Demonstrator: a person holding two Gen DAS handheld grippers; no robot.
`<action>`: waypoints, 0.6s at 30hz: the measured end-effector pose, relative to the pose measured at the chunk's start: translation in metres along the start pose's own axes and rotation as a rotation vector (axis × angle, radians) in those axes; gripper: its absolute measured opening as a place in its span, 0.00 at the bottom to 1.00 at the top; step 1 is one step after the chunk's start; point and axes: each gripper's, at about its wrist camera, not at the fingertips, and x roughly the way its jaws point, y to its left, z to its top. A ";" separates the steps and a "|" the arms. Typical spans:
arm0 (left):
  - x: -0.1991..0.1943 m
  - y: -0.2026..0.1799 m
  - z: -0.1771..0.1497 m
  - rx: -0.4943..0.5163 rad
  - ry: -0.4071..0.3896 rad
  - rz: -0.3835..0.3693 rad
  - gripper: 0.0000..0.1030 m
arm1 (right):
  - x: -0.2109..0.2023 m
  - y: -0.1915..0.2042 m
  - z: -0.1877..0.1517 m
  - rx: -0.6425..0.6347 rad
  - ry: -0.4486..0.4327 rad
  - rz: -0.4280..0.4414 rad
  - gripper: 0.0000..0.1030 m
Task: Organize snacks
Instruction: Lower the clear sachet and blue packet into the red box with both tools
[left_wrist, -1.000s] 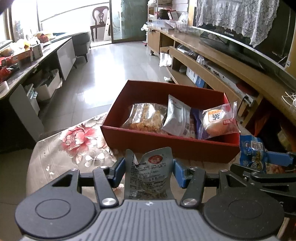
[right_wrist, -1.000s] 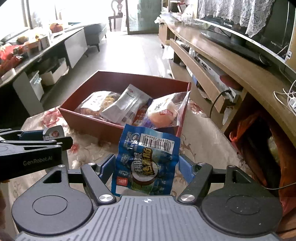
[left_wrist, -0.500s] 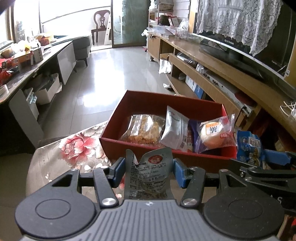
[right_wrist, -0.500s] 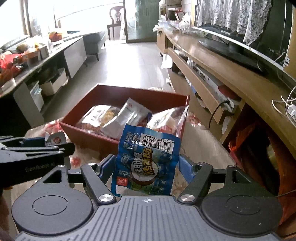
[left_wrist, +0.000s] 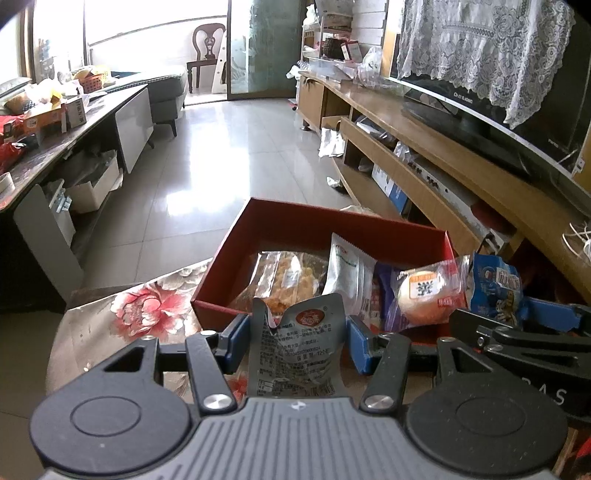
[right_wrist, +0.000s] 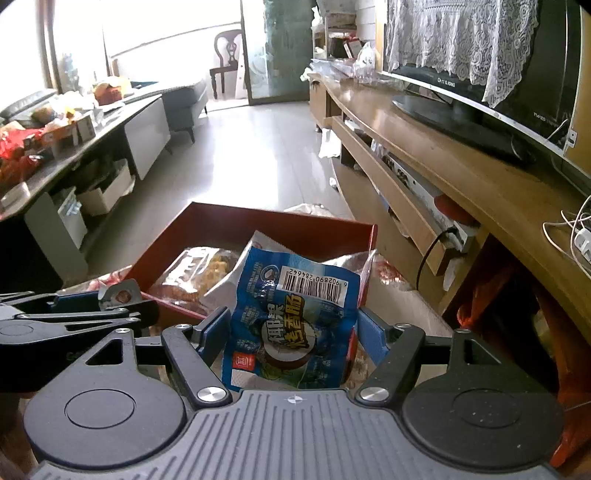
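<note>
Home living room: television (right_wrist: 476, 92), sofa (left_wrist: 162, 88), wooden chair (left_wrist: 207, 55).

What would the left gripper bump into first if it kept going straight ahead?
Probably the near wall of the red box, just ahead of the left gripper and the grey packet it holds. If it is high enough to clear the wall, it meets the snacks inside; depth is unclear.

Right gripper (right_wrist: 295, 328): clamped on blue snack packet (right_wrist: 293, 321), barcode uppermost.
Red box (right_wrist: 229, 221): beyond, holding wrapped snacks.
Left gripper (right_wrist: 122, 301): at left, gripping grey packet (right_wrist: 120, 293).
</note>
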 end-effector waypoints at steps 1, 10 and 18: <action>0.001 0.000 0.002 -0.001 -0.002 0.000 0.56 | 0.000 0.000 0.002 0.004 -0.003 0.000 0.76; 0.015 0.000 0.020 -0.019 -0.012 0.012 0.56 | 0.010 -0.004 0.016 0.019 -0.017 -0.005 0.76; 0.030 -0.001 0.032 -0.033 -0.009 0.015 0.56 | 0.023 -0.006 0.027 0.022 -0.013 -0.008 0.76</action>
